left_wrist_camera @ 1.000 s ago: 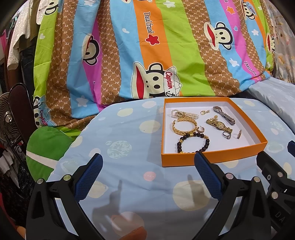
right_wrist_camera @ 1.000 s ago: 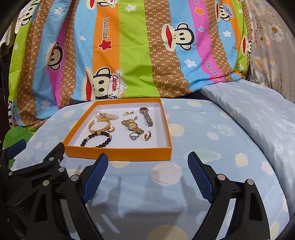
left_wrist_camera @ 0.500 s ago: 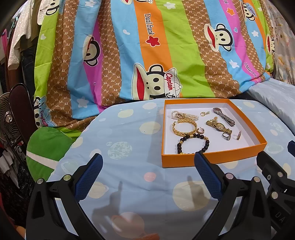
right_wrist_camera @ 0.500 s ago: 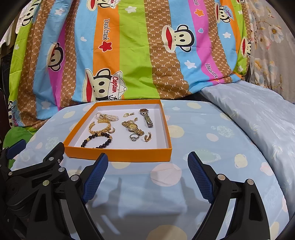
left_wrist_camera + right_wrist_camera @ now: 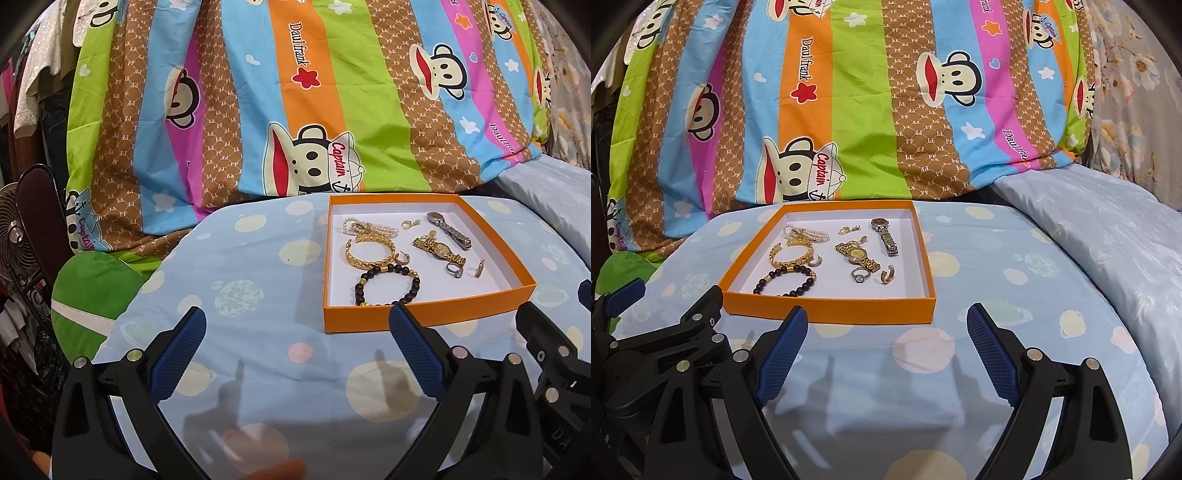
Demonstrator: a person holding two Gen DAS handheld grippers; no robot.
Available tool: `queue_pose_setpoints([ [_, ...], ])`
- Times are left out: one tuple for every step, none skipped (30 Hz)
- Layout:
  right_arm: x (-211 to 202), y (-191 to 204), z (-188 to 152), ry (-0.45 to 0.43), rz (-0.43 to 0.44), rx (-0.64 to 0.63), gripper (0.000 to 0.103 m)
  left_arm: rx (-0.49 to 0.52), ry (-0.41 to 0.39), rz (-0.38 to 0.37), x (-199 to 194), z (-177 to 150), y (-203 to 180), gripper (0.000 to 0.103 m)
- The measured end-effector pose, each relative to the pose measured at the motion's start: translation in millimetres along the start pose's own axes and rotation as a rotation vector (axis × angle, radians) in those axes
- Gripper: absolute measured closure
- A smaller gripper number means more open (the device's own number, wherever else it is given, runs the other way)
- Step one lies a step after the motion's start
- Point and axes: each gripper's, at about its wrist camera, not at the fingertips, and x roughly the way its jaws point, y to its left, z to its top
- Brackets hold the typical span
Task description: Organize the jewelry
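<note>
Your left tool (image 5: 295, 343) hangs wide and empty over the dotted sheet (image 5: 236, 295), short of the orange box (image 5: 424, 314). In the box, left to right: pearl strand (image 5: 809, 233), gold bangle (image 5: 790, 256), black bead bracelet (image 5: 783, 282), then gold watch (image 5: 858, 255), ring (image 5: 858, 275), steel watch (image 5: 886, 236). All light, limp or slippery; pinch bracelets across one side of the loop, watches at the case. Your right tool (image 5: 886, 332) gapes wide too, holding nothing.
</note>
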Motion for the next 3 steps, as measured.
queue_pose_setpoints([
  [-0.3, 0.3, -0.9, 0.000, 0.000, 0.000, 0.017, 0.000, -0.001, 0.001, -0.1, 0.0, -0.1, 0.006],
  [-0.3, 0.3, -0.9, 0.000, 0.001, 0.000, 0.017, 0.000, -0.002, 0.001, 0.1, 0.2, -0.2, 0.006],
  [-0.2, 0.4, -0.9, 0.000, 0.000, 0.000, 0.017, 0.000, -0.003, 0.002, 0.4, 0.4, -0.1, 0.006],
])
